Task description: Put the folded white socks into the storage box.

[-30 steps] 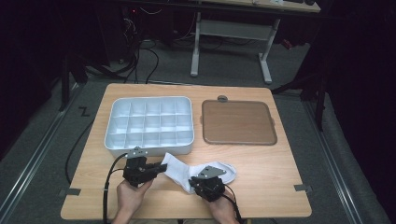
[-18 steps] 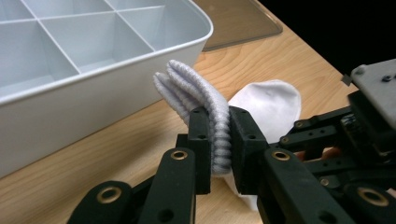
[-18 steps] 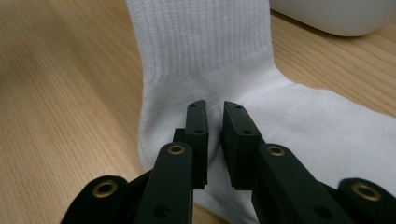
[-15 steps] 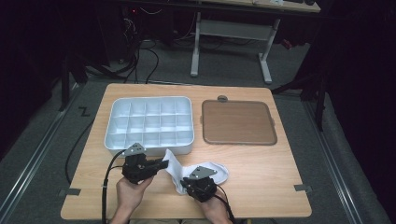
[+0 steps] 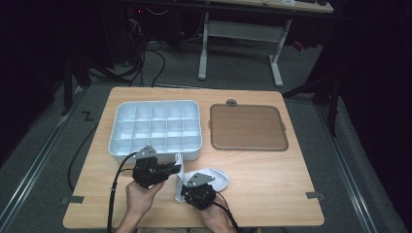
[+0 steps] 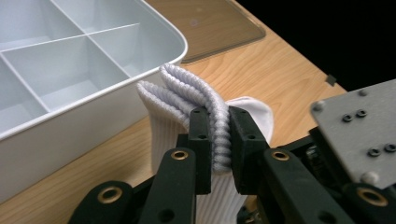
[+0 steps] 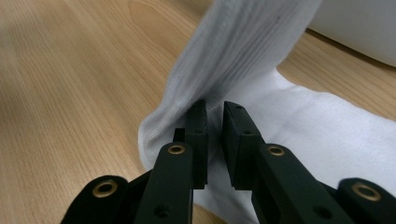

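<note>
Pinching the ribbed cuff of a white sock (image 6: 187, 93), the left gripper (image 6: 219, 135) has its black jaws clamped on several folded layers of the knit, and the cuff stands up just beside the near wall of a white compartment tray (image 6: 93, 107). The right gripper (image 7: 210, 126) is clenched on the same sock (image 7: 243, 51) lower down, at a thin fold of the leg, while the foot part lies flat on the bare wood behind it. In the high view the left gripper (image 5: 174, 169) and right gripper (image 5: 187, 191) sit close together near the front edge of the table (image 5: 291, 194), a hand under each, with the sock (image 5: 216, 177) stretched between them and trailing off to the right. The tray (image 5: 121, 141), smooth moulded plastic with rounded corners and a grid of shallow square cells, fills the left back half of the table and stands right in the way of the raised cuff. To its right, well apart from the sock, lies a flat brown lid (image 5: 248, 127) with rounded corners and a small tab at its far edge. The tabletop is pale wood grain, matt and clean.
</note>
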The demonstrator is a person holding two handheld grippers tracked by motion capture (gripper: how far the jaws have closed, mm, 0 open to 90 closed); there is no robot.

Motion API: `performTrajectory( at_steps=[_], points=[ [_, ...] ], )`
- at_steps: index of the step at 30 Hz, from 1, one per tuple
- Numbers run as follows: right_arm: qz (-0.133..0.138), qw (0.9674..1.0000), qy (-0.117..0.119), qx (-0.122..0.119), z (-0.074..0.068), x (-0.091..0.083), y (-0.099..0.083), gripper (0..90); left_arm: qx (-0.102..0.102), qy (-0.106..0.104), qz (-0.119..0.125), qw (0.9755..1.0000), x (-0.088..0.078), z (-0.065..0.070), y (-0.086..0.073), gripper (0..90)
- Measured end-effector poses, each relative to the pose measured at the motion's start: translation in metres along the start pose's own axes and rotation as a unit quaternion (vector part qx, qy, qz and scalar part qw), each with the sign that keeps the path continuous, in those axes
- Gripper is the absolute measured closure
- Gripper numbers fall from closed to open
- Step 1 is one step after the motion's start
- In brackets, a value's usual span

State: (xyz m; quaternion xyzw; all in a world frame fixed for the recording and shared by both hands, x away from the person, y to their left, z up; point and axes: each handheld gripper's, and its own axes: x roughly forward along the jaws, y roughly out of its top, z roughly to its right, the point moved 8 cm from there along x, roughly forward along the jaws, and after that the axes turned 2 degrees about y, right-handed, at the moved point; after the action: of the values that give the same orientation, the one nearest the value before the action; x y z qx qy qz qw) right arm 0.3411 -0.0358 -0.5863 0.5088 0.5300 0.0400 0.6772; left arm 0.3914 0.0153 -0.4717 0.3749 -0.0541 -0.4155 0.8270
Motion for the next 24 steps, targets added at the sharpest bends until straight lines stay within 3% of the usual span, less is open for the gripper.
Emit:
performTrajectory(
  at_steps=[4, 11, 14, 18, 24],
  points=[
    [0.0, 0.9999, 0.009, -0.006, -0.004, 0.003, 0.003, 81.3, 0.005, 0.005, -0.003, 1.0, 0.001, -0.002, -0.001, 80.8],
    [0.002, 0.9997, 0.021, 0.011, 0.002, -0.008, 0.002, 76.1, 0.01, 0.013, -0.005, 0.9999, 0.001, -0.005, -0.001, 80.9],
    [0.014, 0.9998, 0.009, 0.011, 0.01, -0.022, 0.005, 75.7, 0.014, 0.016, -0.007, 0.9997, 0.002, -0.007, -0.002, 80.9],
    [0.02, 0.9993, -0.029, 0.011, 0.029, -0.047, 0.003, 74.8, 0.017, 0.018, -0.01, 0.9996, 0.002, -0.006, -0.004, 81.0],
    [0.022, 0.9959, -0.078, 0.04, 0.069, -0.072, -0.008, 72.1, 0.02, 0.023, -0.013, 0.9994, 0.004, -0.007, -0.005, 81.0]
  ],
)
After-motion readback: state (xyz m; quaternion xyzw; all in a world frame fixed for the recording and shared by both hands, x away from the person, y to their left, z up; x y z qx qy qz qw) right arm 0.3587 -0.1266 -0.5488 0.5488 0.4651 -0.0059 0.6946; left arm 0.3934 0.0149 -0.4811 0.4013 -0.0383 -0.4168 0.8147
